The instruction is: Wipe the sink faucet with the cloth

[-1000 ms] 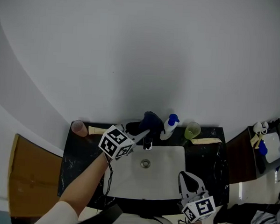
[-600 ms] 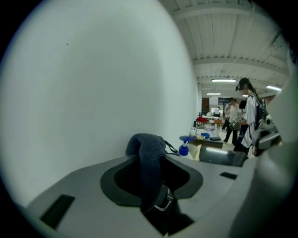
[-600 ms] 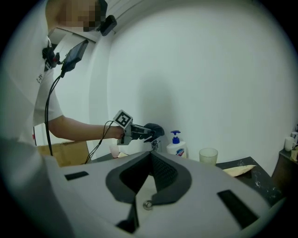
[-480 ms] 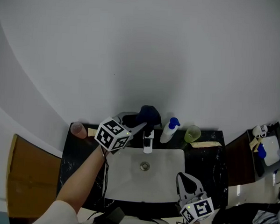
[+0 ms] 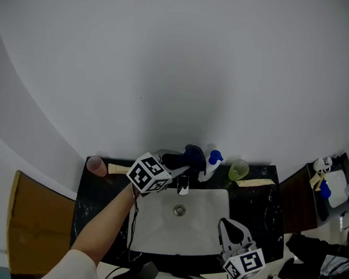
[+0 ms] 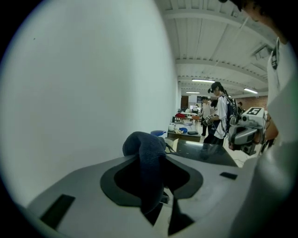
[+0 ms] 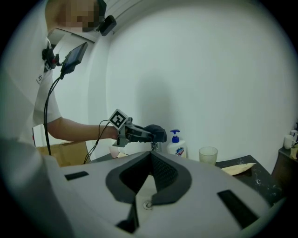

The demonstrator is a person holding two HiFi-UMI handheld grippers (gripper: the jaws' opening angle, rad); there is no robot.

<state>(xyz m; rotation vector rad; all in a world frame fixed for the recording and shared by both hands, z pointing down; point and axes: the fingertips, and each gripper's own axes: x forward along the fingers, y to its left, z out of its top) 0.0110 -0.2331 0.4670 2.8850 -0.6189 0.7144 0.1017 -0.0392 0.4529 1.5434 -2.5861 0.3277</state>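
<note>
Dark blue cloth (image 6: 145, 155) sits pinched between the closed fingers of my left gripper (image 5: 182, 167), bunched just over the faucet (image 5: 184, 185) at the back of the white sink (image 5: 158, 222); I cannot tell whether the cloth touches the faucet. My right gripper (image 5: 231, 225) hovers well in front of the faucet, its fingers together on nothing. Right of the faucet stand a white soap bottle (image 5: 208, 166) with a blue pump and a green cup (image 5: 239, 167), contents indiscernible. Left of the faucet, a pink cup (image 5: 95, 164) stands on the black tabletop (image 5: 101, 196).

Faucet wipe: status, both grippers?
Left gripper shut on cloth, over the faucet top. Right gripper shut, empty, above near rim of sink. Soap bottle close beside faucet.
</note>
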